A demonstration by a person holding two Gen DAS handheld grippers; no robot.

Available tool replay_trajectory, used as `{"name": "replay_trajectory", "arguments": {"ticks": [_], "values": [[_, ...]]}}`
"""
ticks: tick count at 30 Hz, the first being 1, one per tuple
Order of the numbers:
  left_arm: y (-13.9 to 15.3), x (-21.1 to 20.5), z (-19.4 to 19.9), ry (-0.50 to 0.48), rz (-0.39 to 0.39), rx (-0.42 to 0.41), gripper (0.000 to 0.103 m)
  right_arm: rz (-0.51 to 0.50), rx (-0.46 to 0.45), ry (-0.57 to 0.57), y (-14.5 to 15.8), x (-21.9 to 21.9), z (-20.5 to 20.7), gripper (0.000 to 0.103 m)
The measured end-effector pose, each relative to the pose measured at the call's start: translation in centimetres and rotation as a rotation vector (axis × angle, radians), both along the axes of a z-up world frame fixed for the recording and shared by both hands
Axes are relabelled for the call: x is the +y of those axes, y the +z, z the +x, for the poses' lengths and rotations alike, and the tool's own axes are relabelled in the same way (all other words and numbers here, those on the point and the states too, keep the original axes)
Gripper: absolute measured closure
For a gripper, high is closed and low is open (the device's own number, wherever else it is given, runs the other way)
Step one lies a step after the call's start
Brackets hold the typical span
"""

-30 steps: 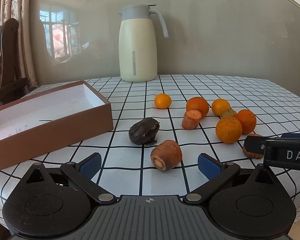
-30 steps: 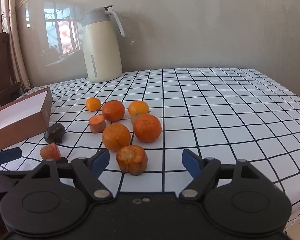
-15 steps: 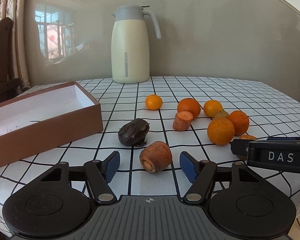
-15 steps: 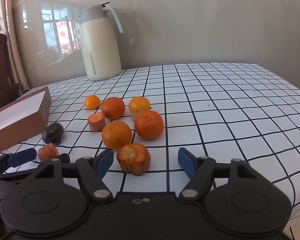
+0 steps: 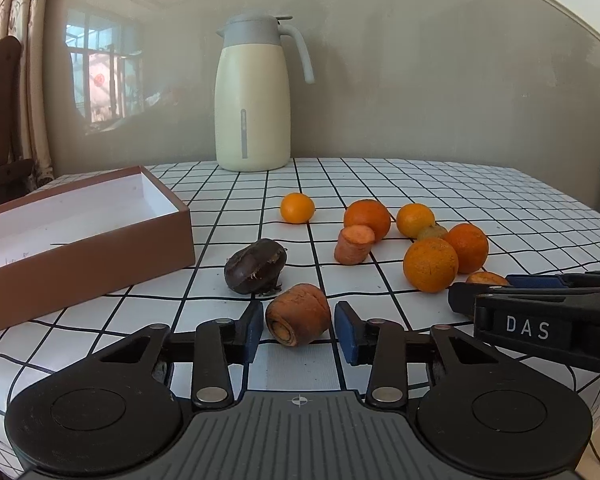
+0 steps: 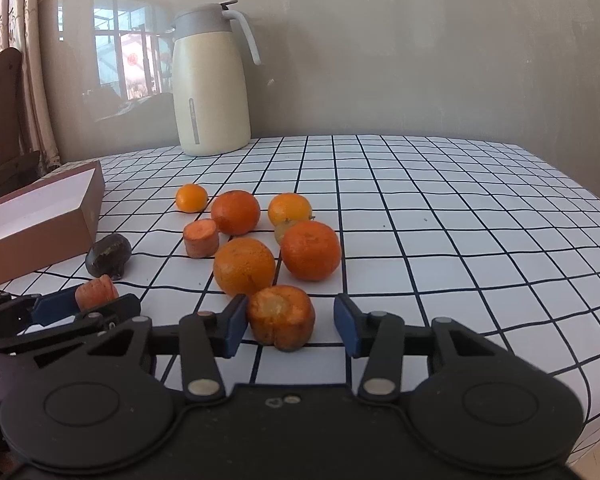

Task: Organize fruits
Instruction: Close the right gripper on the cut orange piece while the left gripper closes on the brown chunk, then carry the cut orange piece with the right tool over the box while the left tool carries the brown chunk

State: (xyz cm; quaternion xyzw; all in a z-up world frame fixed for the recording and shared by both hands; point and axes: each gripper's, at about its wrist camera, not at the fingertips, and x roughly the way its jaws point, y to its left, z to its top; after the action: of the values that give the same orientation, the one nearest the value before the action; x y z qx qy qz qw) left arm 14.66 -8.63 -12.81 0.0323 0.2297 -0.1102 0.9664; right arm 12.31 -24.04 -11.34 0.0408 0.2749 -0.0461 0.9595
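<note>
My left gripper [image 5: 300,330] is open around a carrot stub [image 5: 299,314] on the checked tablecloth, with small gaps on both sides. My right gripper [image 6: 288,326] is open around another orange stub [image 6: 281,316]; the left pad is next to it and the right pad is apart. Several oranges [image 6: 244,266] and a third carrot piece [image 6: 200,237] lie behind. A dark fruit [image 5: 256,266] lies near the open brown box [image 5: 80,236]. The right gripper also shows in the left wrist view [image 5: 540,304].
A cream thermos jug [image 5: 254,96] stands at the back of the table [image 5: 460,192] by the wall. A wooden chair [image 5: 0,120] and curtains are at the left. The table's front edge is just under both grippers.
Both grippers have moved forward and their jaws have narrowed around the two stubs. The fruits have not moved.
</note>
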Motion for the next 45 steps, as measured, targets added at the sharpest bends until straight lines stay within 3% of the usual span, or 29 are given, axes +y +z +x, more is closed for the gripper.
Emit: {"name": "replay_trajectory", "arguments": {"ticks": [3, 5, 20, 32, 45], "values": [[-0.1, 0.0, -0.1, 0.006, 0.000, -0.007, 0.069, -0.009, -0.002, 0.000, 0.0, 0.1, -0.1, 0.065], [-0.1, 0.0, -0.2, 0.006, 0.001, -0.009, 0.069, -0.004, -0.007, 0.012, 0.0, 0.2, -0.2, 0.076], [0.1, 1.4, -0.4, 0.031, -0.034, 0.006, 0.069, 0.050, -0.021, 0.006, 0.1, 0.0, -0.9, 0.077], [0.9, 7.0, -1.8, 0.142, -0.064, 0.004, 0.069, 0.060, -0.034, 0.106, 0.6, 3.3, -1.6, 0.077], [0.9, 13.6, -3.7, 0.283, -0.078, -0.004, 0.069, 0.076, -0.025, 0.283, 1.4, 9.7, -0.3, 0.077]]}}
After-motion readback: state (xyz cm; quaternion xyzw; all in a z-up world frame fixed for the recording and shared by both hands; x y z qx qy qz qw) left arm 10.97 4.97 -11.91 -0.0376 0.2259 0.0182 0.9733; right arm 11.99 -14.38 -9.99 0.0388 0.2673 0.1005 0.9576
